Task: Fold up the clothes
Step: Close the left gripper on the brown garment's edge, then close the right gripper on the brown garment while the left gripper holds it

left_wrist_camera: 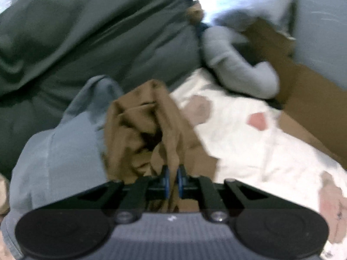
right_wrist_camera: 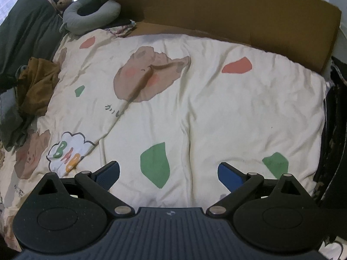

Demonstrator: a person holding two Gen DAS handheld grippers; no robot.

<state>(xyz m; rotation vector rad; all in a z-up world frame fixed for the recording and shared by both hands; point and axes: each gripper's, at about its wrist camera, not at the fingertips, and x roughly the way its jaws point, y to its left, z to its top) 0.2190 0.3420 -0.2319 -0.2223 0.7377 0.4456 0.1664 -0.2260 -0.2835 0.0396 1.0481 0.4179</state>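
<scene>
Left gripper (left_wrist_camera: 172,176) pinching the bunched brown garment (left_wrist_camera: 138,130), right gripper (right_wrist_camera: 168,174) spread over the quilt (right_wrist_camera: 238,112); pickup step, garment needs spreading flat there.

Brown garment (left_wrist_camera: 138,125): soft matt crumpled cloth. Printed quilt (right_wrist_camera: 216,108): matt wrinkled cotton-like cloth. Cardboard sheet (right_wrist_camera: 216,15): plain matt brown.
</scene>
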